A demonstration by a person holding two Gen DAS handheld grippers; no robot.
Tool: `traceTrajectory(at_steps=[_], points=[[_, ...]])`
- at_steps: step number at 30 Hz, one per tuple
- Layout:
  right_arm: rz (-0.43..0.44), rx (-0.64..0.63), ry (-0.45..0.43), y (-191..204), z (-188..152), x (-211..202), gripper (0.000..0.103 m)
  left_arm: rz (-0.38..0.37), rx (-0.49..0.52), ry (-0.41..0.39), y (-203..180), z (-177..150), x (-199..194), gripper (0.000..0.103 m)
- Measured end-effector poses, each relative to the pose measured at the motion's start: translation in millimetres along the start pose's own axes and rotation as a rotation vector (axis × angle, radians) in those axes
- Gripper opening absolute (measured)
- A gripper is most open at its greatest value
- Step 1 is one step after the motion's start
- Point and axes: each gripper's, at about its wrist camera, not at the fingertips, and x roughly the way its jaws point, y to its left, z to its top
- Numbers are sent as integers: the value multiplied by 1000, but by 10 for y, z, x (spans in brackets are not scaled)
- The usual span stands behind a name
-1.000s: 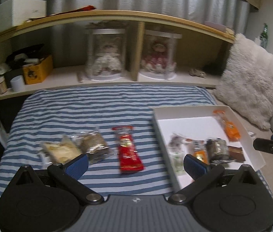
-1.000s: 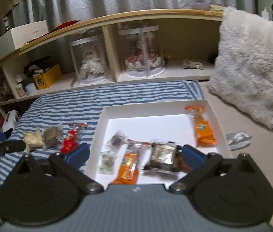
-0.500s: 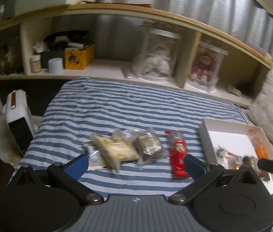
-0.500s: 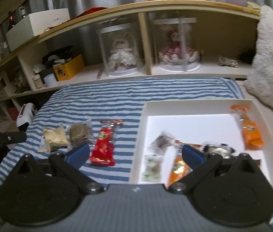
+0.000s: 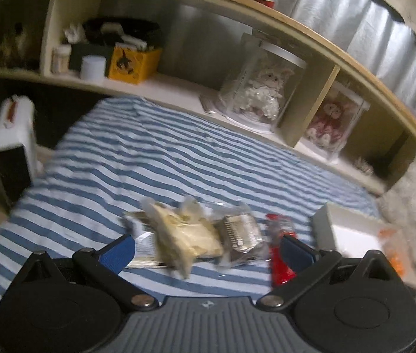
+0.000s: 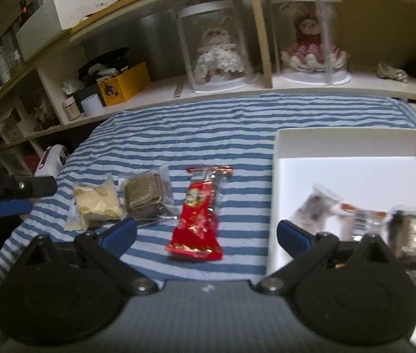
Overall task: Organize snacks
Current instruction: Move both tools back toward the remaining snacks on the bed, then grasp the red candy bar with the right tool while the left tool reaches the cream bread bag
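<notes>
Both grippers, left and right, hang with fingers wide, empty. The red packet lies flat on the striped bed, beside the white tray. It looks light, crinkly and slippery; pinch across its middle.

Open striped blue-and-white cloth is left behind the snacks; passage rightward is bounded by the white shallow cardboard tray's wall; the red foil packet lies just beside it.
</notes>
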Motion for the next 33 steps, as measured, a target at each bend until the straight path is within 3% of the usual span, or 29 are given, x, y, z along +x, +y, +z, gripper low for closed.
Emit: traceTrajectory(at_steps=[9, 15, 17, 21, 33], points=[[17, 15, 49, 17, -12, 487, 82, -18, -111, 28, 162, -3, 482, 95], [-21, -70, 36, 94, -62, 645, 75, -40, -179, 72, 319, -43, 730, 68], [-30, -123, 48, 135, -87, 674, 68, -42, -191, 82, 332, -50, 762, 64], [-46, -183, 54, 198, -135, 664, 51, -14, -195, 93, 361, -63, 749, 39], [-9, -87, 102, 56, -239, 232, 48, -25, -336, 161, 424, -355, 321, 36]])
